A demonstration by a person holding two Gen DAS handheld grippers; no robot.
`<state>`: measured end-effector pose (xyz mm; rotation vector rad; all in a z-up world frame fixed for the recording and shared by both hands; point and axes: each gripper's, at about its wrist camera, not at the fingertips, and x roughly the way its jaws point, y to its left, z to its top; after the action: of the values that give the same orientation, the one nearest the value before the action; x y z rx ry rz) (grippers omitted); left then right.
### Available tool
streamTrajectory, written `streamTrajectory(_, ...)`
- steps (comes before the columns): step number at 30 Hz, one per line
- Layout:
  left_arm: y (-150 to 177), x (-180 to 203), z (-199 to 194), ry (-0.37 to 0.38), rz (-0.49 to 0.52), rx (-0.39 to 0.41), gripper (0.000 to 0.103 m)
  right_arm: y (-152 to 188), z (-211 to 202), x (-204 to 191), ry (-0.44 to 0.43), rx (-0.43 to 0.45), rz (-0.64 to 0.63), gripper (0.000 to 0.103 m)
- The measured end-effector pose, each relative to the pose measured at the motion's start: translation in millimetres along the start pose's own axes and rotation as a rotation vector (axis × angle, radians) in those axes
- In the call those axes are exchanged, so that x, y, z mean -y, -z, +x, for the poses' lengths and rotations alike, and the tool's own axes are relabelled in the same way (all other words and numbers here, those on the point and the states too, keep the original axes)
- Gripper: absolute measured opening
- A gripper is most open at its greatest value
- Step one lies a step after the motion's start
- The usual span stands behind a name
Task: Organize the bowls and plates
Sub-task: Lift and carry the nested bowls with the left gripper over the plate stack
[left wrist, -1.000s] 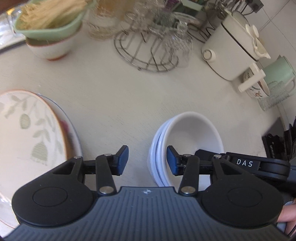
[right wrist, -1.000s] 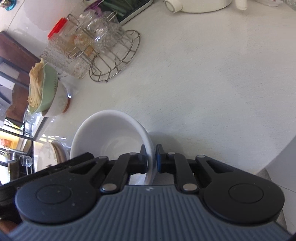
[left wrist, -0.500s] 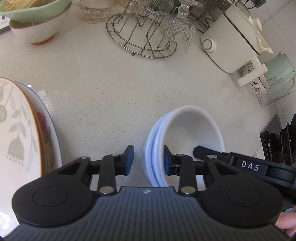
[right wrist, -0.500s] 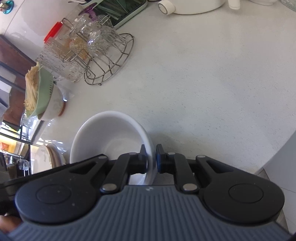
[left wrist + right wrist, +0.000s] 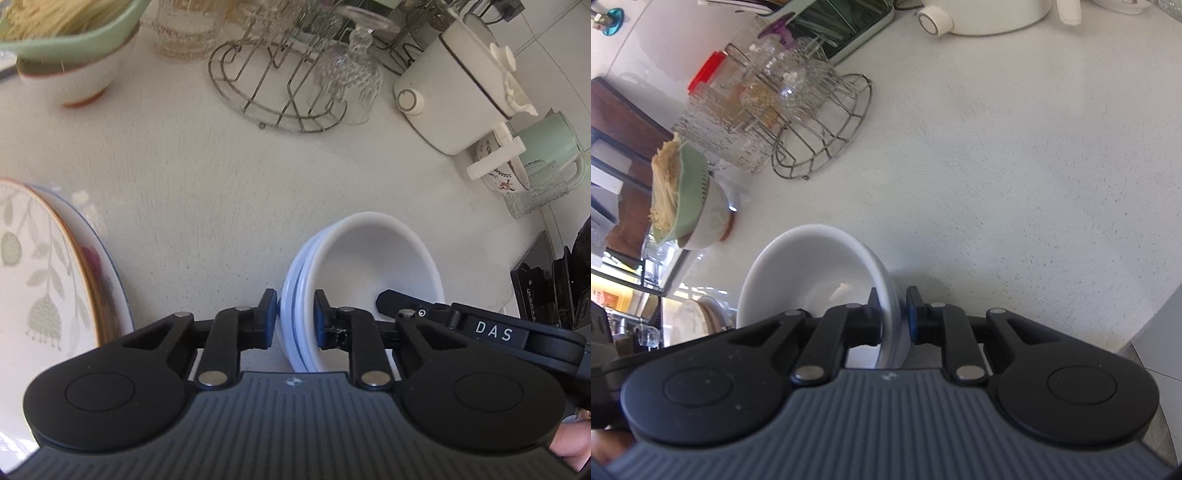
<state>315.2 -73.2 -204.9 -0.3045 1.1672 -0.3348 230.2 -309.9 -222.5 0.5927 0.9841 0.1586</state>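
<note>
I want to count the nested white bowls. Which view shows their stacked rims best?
The left wrist view: the nested white bowls show layered rims with blue lines beside the closing left gripper. The right wrist view shows them as one bowl, its wall clamped in the right gripper.

free: bare counter centre | blocked: wire rack behind, plates left

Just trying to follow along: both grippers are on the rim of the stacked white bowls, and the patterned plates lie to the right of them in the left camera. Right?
Not quite. In the left wrist view the patterned plates lie to the left of the stacked white bowls, not the right. The rest holds: the left gripper, jaws closing, and the right gripper are both on the rim.
</note>
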Motion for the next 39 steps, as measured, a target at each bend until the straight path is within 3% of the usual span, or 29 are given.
streamTrajectory(19, -14, 22, -60, 0.038, 0.068, -0.015, 0.025, 4, -52, -22, -0.037, 0.056, 0.059, 0.018)
streamTrajectory(39, 6, -14, -111, 0.044, 0.005, 0.068, 0.025, 23, -60, -66, -0.076, 0.062, -0.023, 0.018)
